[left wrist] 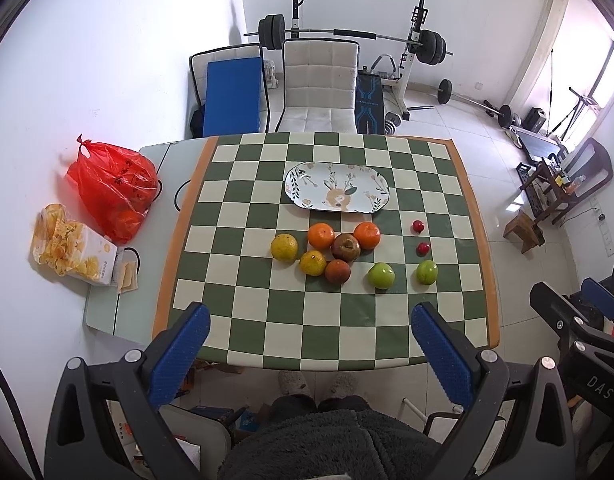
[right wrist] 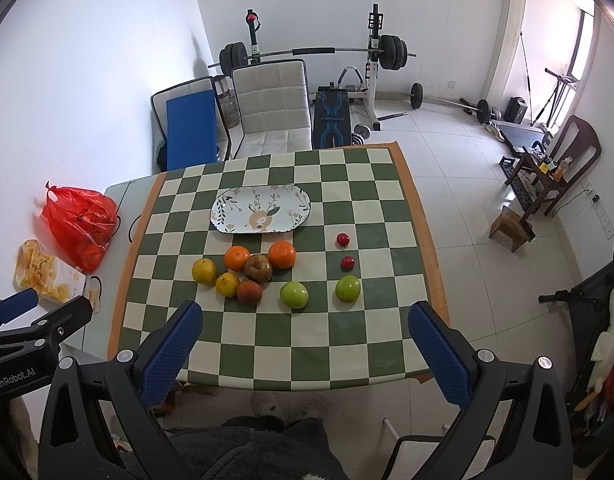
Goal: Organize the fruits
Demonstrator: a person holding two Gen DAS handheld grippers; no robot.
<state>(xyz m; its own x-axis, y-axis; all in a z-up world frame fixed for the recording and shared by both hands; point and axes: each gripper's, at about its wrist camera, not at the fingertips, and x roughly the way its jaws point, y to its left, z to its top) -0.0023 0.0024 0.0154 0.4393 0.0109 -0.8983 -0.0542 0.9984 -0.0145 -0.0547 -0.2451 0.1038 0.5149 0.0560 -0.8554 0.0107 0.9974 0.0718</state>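
Observation:
An oval flower-print plate [left wrist: 336, 188] [right wrist: 261, 209] lies empty on the checkered tablecloth [left wrist: 267, 320]. In front of it sit two oranges [left wrist: 321, 235] [left wrist: 367, 235], two yellow citrus fruits [left wrist: 283, 247] [left wrist: 313, 263], two brownish-red fruits [left wrist: 346, 247] [left wrist: 338, 271], two green apples [left wrist: 381, 275] [left wrist: 426, 271] and two small red fruits [left wrist: 417, 226] [left wrist: 422, 247]. My left gripper [left wrist: 311, 320] is open and empty, held high above the table's near edge. My right gripper [right wrist: 305, 318] is also open and empty, beside it.
A red plastic bag [left wrist: 113, 190] and a bag of chips on a box [left wrist: 69, 246] sit on the bare table end at left. A white chair [left wrist: 319, 84] stands behind the table. Gym equipment [left wrist: 347, 36] lines the far wall. My feet [left wrist: 315, 384] show below the table edge.

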